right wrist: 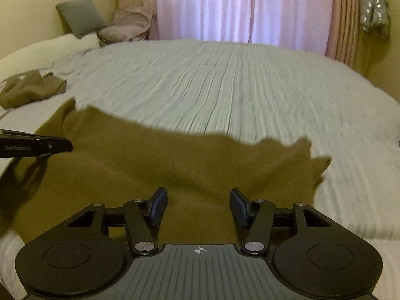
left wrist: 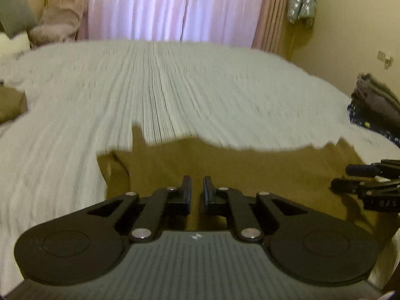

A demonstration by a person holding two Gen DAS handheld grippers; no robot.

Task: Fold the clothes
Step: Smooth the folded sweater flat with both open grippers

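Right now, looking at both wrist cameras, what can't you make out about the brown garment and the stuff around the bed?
- Brown garment: near edge hidden behind the right gripper; type unclear.
- Dark clothes pile: cut off by the left view's right edge.
- White bedspread: motion-blurred.
- Left gripper: narrow gap, nothing visibly gripped.

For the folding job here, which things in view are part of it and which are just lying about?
Part of the job:
olive garment, spread on the bed
left gripper, a narrow gap, nothing between
right gripper, open, nothing between
crumpled olive garment, probably another to fold

Lying about:
grey cushion
pink blanket
curtains
dark clothes pile
silver jacket
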